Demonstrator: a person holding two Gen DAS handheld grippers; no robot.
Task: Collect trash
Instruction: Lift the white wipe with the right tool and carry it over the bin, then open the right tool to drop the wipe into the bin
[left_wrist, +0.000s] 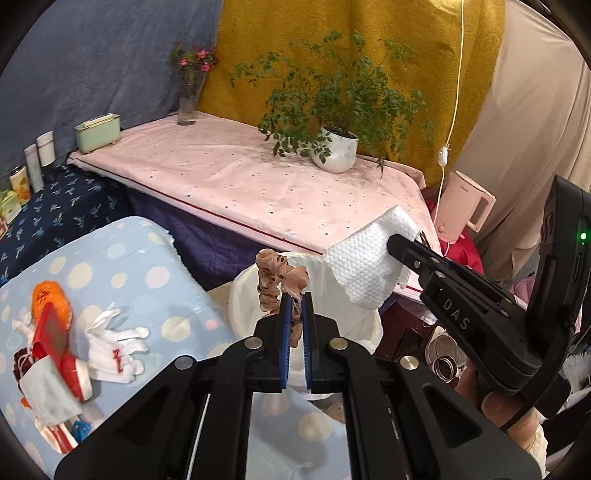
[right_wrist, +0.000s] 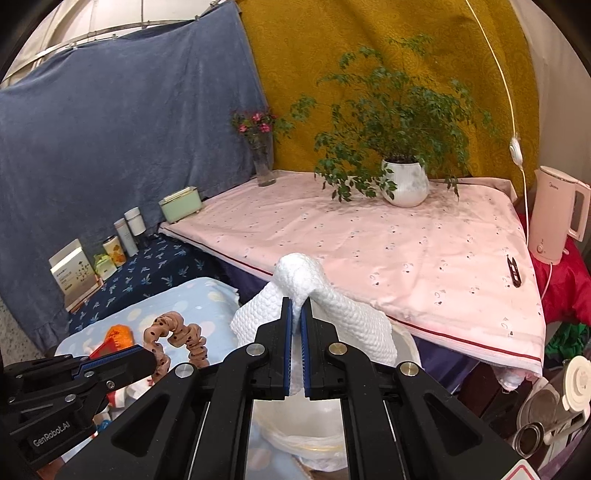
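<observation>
My left gripper (left_wrist: 295, 297) is shut on a brown dotted scrunchie (left_wrist: 273, 280) and holds it above the white lined trash bin (left_wrist: 240, 295). My right gripper (right_wrist: 295, 304) is shut on a white paper towel (right_wrist: 332, 306) and holds it above the same bin (right_wrist: 306, 432). In the left wrist view the right gripper (left_wrist: 397, 240) comes in from the right with the towel (left_wrist: 364, 266) hanging over the bin. In the right wrist view the left gripper (right_wrist: 147, 356) shows at lower left with the scrunchie (right_wrist: 177, 332).
A light blue dotted surface (left_wrist: 122, 266) at left holds white gloves (left_wrist: 114, 343), an orange item (left_wrist: 50, 299) and red-white wrappers (left_wrist: 55, 350). A pink-covered table (right_wrist: 406, 251) carries a potted plant (right_wrist: 404, 181), a flower vase (right_wrist: 264, 162) and a green box (right_wrist: 181, 205). A pink kettle (right_wrist: 557, 218) stands right.
</observation>
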